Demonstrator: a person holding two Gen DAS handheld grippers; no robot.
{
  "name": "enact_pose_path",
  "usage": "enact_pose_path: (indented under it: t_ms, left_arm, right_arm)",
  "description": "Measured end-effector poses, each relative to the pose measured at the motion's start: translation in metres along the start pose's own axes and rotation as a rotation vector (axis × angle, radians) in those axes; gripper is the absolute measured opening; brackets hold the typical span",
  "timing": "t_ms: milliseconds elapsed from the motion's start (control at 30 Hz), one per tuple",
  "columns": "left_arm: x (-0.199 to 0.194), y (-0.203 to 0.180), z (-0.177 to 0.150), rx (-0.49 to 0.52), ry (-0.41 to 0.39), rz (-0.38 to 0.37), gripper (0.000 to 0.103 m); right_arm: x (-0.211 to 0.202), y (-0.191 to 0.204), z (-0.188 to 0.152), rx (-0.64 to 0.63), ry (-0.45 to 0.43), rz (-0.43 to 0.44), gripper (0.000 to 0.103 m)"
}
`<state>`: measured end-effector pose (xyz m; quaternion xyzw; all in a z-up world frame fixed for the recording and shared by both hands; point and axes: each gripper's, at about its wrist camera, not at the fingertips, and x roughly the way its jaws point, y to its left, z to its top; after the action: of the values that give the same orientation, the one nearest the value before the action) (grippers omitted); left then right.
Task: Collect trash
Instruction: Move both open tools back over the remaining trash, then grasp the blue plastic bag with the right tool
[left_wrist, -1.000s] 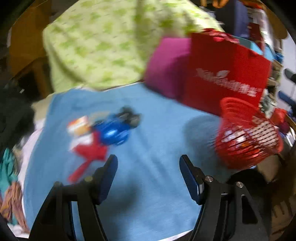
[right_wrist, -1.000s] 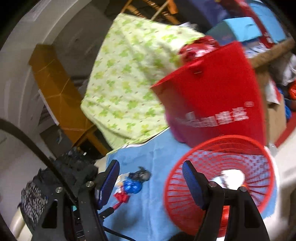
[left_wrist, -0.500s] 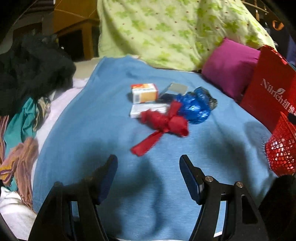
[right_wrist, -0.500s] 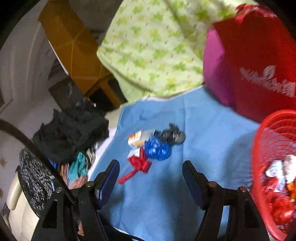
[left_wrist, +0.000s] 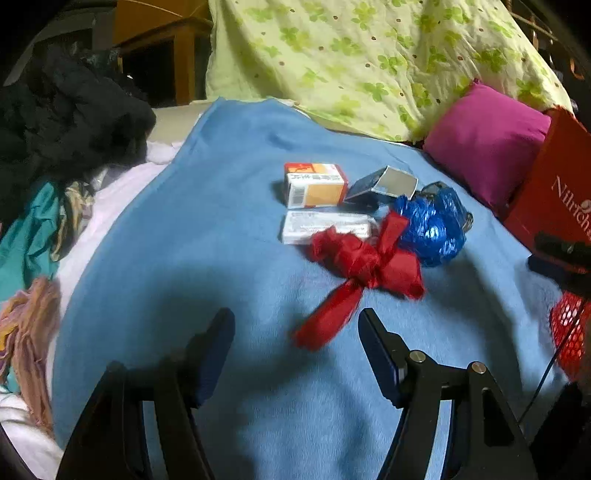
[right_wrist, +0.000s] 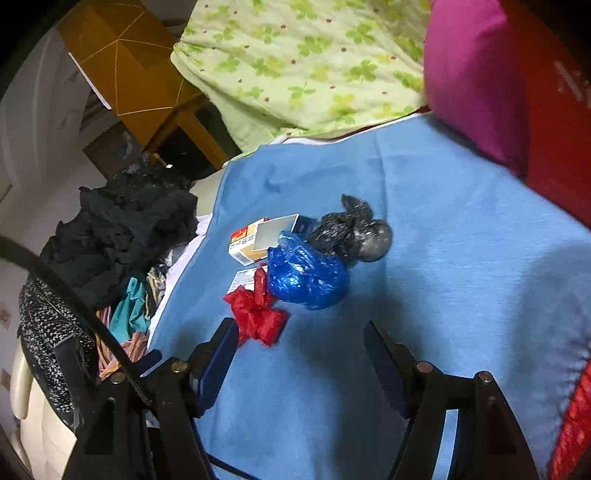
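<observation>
- Fingers (left_wrist: 221, 343) of the left gripper (left_wrist: 295, 332) spread wide, empty, tail of the red ribbon (left_wrist: 364, 264) between them.
- Right gripper (right_wrist: 299, 341) fingers (right_wrist: 382, 354) also spread, near the blue bag (right_wrist: 306, 277) on the blue blanket (right_wrist: 443, 240).

The left gripper (left_wrist: 295, 332) hung low with its jaws spread wide and nothing between them. The right gripper (right_wrist: 299, 345) was likewise parted and empty, pointing forward and down.

Right claw (right_wrist: 297, 343) open, empty; red ribbon (right_wrist: 258, 317) touching left finger, seemingly.
</observation>
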<state>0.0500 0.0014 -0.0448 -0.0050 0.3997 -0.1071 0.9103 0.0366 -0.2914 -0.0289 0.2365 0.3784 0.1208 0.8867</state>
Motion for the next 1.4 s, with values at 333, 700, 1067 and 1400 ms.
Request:
enact_pose_path:
  t_ms: [333, 700, 1067, 1400]
  left_arm:
    - [0.034, -0.007, 0.010, -0.035, 0.013, -0.115, 0.070]
    - [0.044, -0.002, 0.010, -0.046, 0.023, -0.101, 0.070]
    - [0.041, 0.015, 0.009, -0.113, 0.017, -0.075, 0.070]
    - [0.039, 0.006, 0.008, -0.071, 0.008, -0.084, 0.070]
  right_arm:
    - [0.061, -0.015, 0.030, 0.041, 0.042, 0.041, 0.074]
    - [0.117, -0.017, 0.051, 0.029, 0.132, 0.117, 0.075]
    - [0.090, 0.016, 0.037, -0.096, 0.203, 0.222, 0.075]
    - [0.136, 0.016, 0.026, -0.132, 0.245, 0.107, 0.062]
